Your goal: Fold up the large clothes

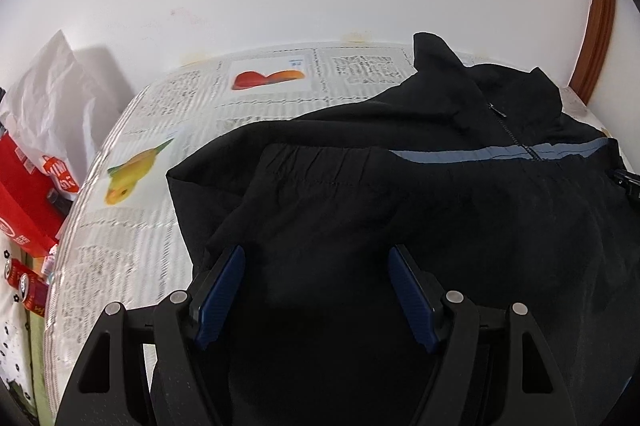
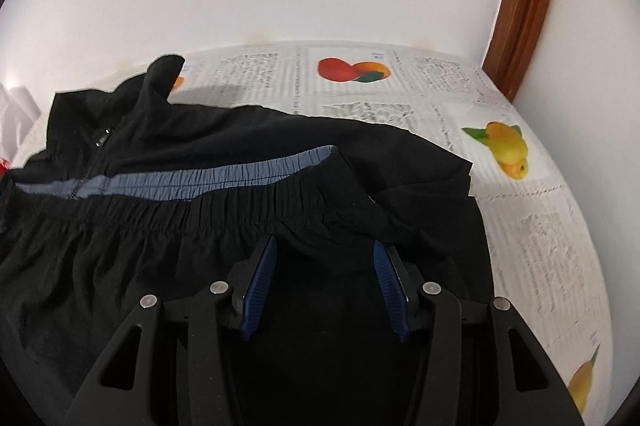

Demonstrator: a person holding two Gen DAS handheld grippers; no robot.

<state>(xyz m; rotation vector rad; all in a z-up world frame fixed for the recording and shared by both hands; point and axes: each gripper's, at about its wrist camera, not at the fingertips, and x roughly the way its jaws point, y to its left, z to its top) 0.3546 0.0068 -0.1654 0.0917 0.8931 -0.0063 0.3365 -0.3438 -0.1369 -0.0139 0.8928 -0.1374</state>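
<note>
I see the black jacket [image 1: 400,194] lying folded on the worktop [image 1: 132,234]. My left gripper [image 1: 316,254] and right gripper [image 2: 324,246] both hover released above its cloth, grasping nothing.

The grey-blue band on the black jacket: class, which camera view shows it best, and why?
The right wrist view: the grey-blue band runs long and unbroken across the jacket. The left wrist view shows only a thin, shorter strip of it at the far right.
</note>
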